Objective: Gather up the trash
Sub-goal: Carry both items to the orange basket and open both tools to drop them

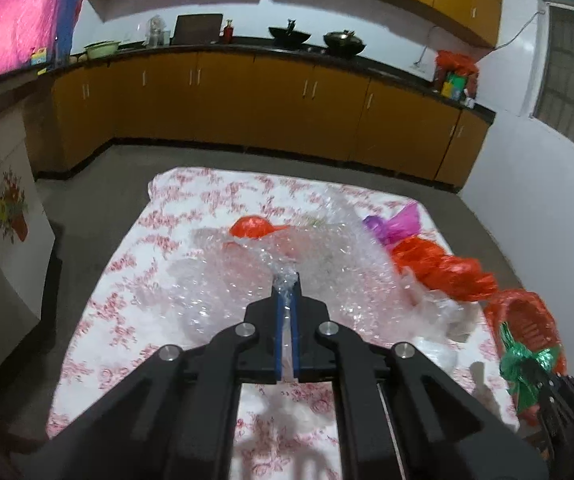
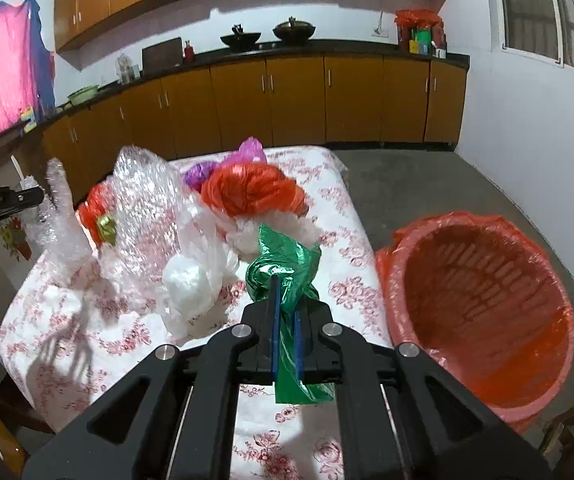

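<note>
A worktop (image 2: pixel 339 208) covered with a flowered cloth is seen in both wrist views, and places are given here relative to the lined bin (image 2: pixel 483 312) that stands on the floor at the worktop's right edge.

The right tongs (image 2: pixel 285 300) are clenched on a green plastic bag (image 2: pixel 283 268), which is held just above the cloth, close beside the bin but not yet over its mouth. The left tongs (image 1: pixel 286 284) are clamped on a pinch of bubble wrap (image 1: pixel 247 280), a broad clear sheet that is spread over the middle of the worktop, well away from the bin; in the right wrist view part of the sheet is seen raised off the cloth.

No trash can be made out inside the bin: only its orange liner and ribbed wall are visible, though the bottom is partly hidden. The task is therefore judged to be at an early stage. Two pieces are gripped, none is seen deposited.

Left on the worktop are a crumpled orange bag (image 2: pixel 247 192), a purple bag (image 2: pixel 243 156) behind it, a white bag (image 2: pixel 195 280) between the bubble wrap and the green bag, and a smaller red wad (image 1: pixel 253 227) farthest from the bin. All of these would still have to be carried across and dropped in.
</note>
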`<state>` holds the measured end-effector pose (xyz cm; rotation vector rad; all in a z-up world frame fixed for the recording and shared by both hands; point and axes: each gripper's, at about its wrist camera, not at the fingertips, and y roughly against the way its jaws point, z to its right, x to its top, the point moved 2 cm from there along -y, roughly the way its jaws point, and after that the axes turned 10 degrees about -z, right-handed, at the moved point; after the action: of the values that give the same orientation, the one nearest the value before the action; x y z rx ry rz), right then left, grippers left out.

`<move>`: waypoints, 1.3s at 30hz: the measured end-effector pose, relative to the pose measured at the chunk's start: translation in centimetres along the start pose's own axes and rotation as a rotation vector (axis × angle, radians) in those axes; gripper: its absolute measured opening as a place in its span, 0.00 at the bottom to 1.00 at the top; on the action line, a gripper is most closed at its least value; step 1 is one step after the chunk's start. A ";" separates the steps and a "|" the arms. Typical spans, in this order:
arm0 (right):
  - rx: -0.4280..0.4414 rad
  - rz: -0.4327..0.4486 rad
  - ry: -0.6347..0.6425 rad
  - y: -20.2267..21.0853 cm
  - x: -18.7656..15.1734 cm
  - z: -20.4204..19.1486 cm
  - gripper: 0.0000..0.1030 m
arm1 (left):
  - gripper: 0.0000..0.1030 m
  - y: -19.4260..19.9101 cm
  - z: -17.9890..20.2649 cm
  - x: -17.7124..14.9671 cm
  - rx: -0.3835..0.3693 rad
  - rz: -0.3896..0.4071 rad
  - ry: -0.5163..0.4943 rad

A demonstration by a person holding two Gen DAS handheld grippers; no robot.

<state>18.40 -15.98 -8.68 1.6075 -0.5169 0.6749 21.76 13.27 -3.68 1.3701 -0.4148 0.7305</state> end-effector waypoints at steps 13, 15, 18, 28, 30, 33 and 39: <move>-0.083 0.066 -0.055 5.1 1.4 4.1 0.06 | 0.04 9.6 8.1 1.1 -0.212 0.084 -0.141; -0.109 0.072 -0.076 5.9 1.4 5.4 0.06 | 0.04 10.6 10.0 1.2 -0.246 0.096 -0.168; -0.145 0.075 -0.110 6.9 1.4 7.5 0.06 | 0.04 11.5 13.7 1.2 -0.319 0.095 -0.209; -0.260 0.069 -0.227 9.4 0.6 14.3 0.06 | 0.04 8.3 24.6 0.3 -0.505 0.010 -0.285; -0.272 0.068 -0.242 9.6 0.5 15.1 0.06 | 0.04 7.2 26.8 0.2 -0.538 -0.019 -0.295; -0.290 0.071 -0.262 9.7 0.5 16.5 0.06 | 0.04 5.8 29.0 0.0 -0.574 -0.040 -0.309; -0.302 0.070 -0.303 8.9 0.5 18.6 0.06 | 0.04 3.0 33.3 -0.8 -0.638 -0.091 -0.345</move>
<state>15.23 -35.60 -3.22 1.4147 -0.8586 0.3814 23.90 -19.24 3.95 0.8935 -0.7775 0.2411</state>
